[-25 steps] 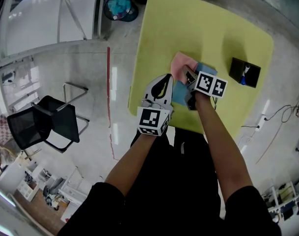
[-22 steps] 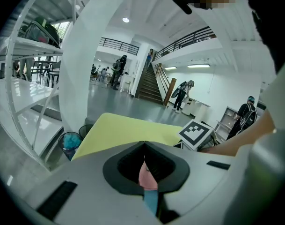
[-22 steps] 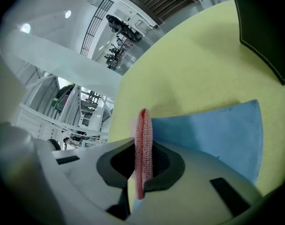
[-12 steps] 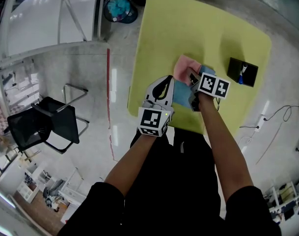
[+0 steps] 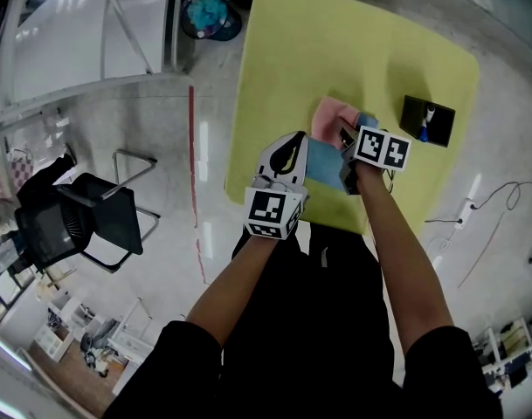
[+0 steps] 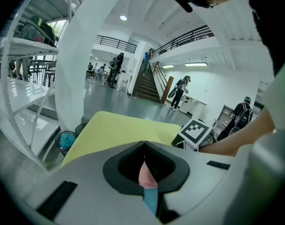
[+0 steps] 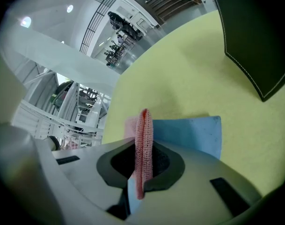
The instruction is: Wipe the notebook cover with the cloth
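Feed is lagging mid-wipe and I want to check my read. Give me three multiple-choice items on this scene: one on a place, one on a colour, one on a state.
1. Where does the black case lie relative to the notebook?
A. on top of it
B. on the table, apart from it
C. under it

2. What colour is the cloth?
A. pink
B. white
C. green

3. What is the right gripper doing?
A. open and empty
B. shut on the cloth
C. shut on a spoon

Answers:
1 B: bare yellow-green table shows between the case and the notebook.
2 A: the knit fabric is plainly pink in both the head view and the right gripper view.
3 B: the jaws pinch the cloth, which stands up between them.
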The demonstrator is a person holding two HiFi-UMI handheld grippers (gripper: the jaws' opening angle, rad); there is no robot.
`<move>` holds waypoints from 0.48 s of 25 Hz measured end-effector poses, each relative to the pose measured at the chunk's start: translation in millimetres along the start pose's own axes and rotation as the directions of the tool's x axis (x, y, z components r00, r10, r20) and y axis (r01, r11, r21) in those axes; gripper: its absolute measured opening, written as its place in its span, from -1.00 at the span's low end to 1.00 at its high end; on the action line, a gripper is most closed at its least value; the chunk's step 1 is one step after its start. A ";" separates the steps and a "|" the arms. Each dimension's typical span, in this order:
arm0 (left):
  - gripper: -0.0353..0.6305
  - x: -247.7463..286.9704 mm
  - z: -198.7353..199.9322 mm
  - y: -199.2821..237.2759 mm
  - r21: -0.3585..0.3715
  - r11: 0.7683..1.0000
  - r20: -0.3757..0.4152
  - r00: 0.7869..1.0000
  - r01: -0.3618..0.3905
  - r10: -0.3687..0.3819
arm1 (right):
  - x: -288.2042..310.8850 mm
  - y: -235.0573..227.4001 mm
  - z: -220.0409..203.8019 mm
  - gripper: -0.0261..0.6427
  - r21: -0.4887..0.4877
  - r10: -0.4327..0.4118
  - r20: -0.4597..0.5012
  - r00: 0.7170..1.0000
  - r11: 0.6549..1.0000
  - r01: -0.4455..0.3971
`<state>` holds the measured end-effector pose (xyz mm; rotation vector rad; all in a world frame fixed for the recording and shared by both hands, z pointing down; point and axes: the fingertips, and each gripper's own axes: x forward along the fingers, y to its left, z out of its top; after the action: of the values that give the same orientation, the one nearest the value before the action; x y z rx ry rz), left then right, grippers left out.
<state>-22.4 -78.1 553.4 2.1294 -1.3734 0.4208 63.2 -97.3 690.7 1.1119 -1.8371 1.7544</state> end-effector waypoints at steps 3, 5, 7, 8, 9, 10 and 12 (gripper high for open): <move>-0.87 2.0 0.6 -2.8 -0.008 1.000 0.001 1.000 0.001 -0.001 | -3.3 -3.9 1.1 -0.81 0.001 0.000 -0.015 1.000 1.000 0.000; -0.87 2.0 1.1 -4.2 -0.014 1.000 0.003 1.000 -0.002 0.002 | -5.5 -5.7 0.5 -0.81 0.001 -0.001 -0.017 1.000 1.000 0.001; -0.87 2.6 1.9 -7.7 -0.013 1.000 0.006 1.000 -0.003 0.003 | -8.2 -8.6 -0.4 -0.81 0.002 -0.002 -0.016 1.000 1.000 0.002; -0.87 3.4 2.4 -10.1 -0.010 1.000 0.007 1.000 -0.001 0.001 | -9.8 -10.4 -0.5 -0.81 0.004 -0.003 -0.016 1.000 1.000 0.003; -0.87 4.3 2.9 -12.7 -0.004 1.000 0.007 1.000 0.001 -0.001 | -11.2 -12.0 -0.4 -0.81 0.007 -0.004 -0.015 1.000 1.000 0.004; -0.87 5.0 3.2 -15.3 0.005 1.000 0.006 1.000 0.005 -0.005 | -12.6 -13.3 -0.2 -0.81 0.010 -0.005 -0.014 1.000 1.000 0.005; -0.87 6.0 3.7 -21.1 0.035 0.999 0.002 1.000 0.014 -0.014 | -14.9 -14.8 0.2 -0.81 0.012 -0.010 -0.011 1.000 1.000 0.010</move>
<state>-0.9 -78.1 547.7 2.1673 -1.3611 0.4397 83.5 -91.9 689.6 1.1114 -1.8137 1.7656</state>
